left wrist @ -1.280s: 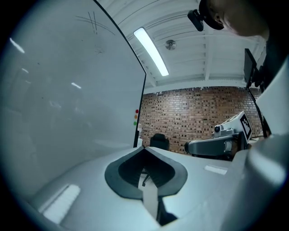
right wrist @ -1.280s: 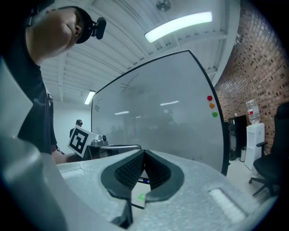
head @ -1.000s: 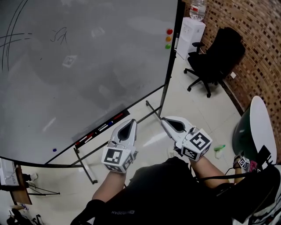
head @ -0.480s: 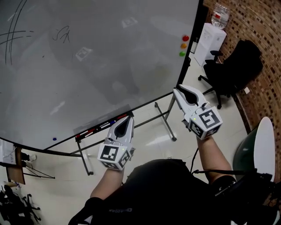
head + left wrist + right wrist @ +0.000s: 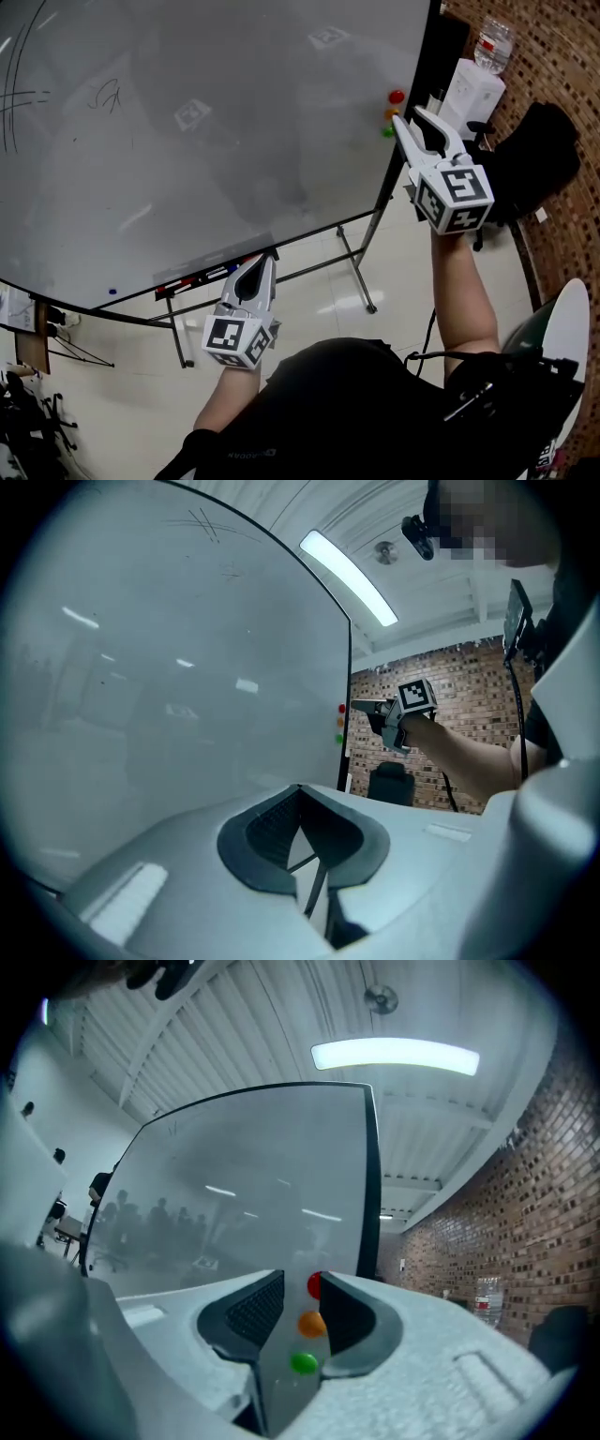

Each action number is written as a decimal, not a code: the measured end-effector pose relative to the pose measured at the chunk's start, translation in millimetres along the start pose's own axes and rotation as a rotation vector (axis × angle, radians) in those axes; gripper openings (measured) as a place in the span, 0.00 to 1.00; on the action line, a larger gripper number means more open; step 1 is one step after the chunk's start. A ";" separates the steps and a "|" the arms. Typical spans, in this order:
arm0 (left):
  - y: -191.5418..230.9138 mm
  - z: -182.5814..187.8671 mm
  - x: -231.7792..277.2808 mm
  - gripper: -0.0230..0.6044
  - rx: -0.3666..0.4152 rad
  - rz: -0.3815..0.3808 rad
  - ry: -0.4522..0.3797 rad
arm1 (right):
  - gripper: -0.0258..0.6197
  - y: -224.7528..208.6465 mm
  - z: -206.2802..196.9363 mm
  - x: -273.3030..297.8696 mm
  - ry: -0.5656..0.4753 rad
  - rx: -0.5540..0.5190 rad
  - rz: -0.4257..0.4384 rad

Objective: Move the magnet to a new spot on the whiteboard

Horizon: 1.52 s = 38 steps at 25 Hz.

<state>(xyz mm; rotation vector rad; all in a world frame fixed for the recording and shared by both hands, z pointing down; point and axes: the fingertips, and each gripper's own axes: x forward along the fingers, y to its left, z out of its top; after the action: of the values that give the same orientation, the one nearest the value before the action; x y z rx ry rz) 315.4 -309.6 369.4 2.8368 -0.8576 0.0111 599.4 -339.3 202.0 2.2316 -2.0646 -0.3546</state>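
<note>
Magnets sit in a little row near the right edge of the whiteboard (image 5: 187, 141). The red magnet (image 5: 397, 96) is on top, the orange magnet (image 5: 391, 113) is under it, and the green magnet (image 5: 387, 131) is lowest. All three are stuck to the board, each one just beside the next.

We hold our right tongs (image 5: 408, 115) up high, with the arm stretched out. The tips are just beside the three magnets. The two jaws have just been opening, and now they stand apart. When we look along them in the right gripper view, we see the three magnets in the gap, out in front of the tips. The red one peeks out by the tip of one jaw. The jaws are not squeezing any of the magnets, and we cannot tell if a tip touches one.

We hold our left tongs (image 5: 265, 261) low, near the bottom edge of the board. They point at the pen tray (image 5: 167, 292), where some pens (image 5: 217, 273) lie. Their jaws are closed, tip to tip.

Some thin pen lines (image 5: 103, 97) are drawn on the top left of the board. A black chair (image 5: 534, 155) stands by the brick wall (image 5: 562, 56) on the right. A white water machine (image 5: 473, 82) stands near it.
</note>
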 end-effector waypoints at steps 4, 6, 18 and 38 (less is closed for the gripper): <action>3.3 -0.6 8.7 0.06 -0.005 0.037 0.000 | 0.22 -17.3 -1.5 18.8 0.012 -0.006 -0.007; 2.5 0.5 13.7 0.06 -0.007 0.043 -0.003 | 0.22 -18.4 -4.2 26.5 0.024 -0.025 -0.002; 8.6 5.9 15.3 0.06 -0.003 0.066 0.009 | 0.22 -18.1 -14.4 44.6 0.050 -0.065 -0.065; 31.7 7.8 -33.6 0.06 -0.006 0.123 -0.020 | 0.21 21.1 8.2 32.2 0.014 -0.028 0.018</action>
<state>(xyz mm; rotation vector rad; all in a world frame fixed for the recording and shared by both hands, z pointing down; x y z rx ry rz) 269.7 -318.4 365.1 2.7786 -1.0337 -0.0032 579.1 -372.2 194.9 2.1916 -2.0589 -0.3637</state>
